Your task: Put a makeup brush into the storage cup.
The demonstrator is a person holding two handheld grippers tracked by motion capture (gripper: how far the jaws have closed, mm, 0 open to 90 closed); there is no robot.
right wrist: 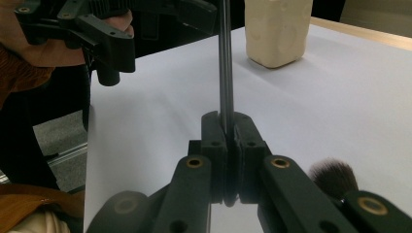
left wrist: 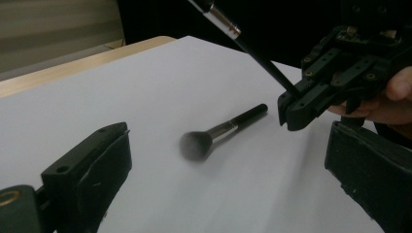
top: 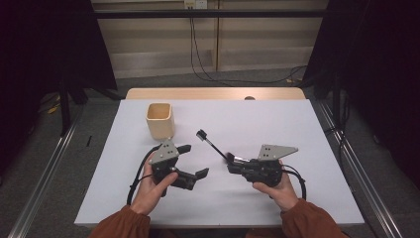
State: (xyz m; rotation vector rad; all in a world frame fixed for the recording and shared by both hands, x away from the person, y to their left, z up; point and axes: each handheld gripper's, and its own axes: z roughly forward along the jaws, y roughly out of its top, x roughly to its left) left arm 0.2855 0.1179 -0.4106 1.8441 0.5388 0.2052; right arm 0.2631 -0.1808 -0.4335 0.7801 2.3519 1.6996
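Note:
My right gripper (top: 230, 166) (right wrist: 230, 130) is shut on the handle of a thin black brush (top: 212, 144) (right wrist: 224, 68), which slants up and away to the left, its silver ferrule (left wrist: 224, 20) up in the air. A fluffy makeup brush (left wrist: 214, 133) lies flat on the white table (top: 257, 119), close under the right gripper, its bristles (right wrist: 335, 175) beside the jaws. My left gripper (top: 194, 161) (left wrist: 226, 155) is open with nothing between its jaws, and it faces the lying brush and the right gripper (left wrist: 291, 109).
A beige square cup (top: 159, 120) (right wrist: 278, 28) stands upright at the back left of the table, just beyond the left gripper. A wooden strip (top: 213, 93) runs along the table's far edge. Cables cross the floor behind.

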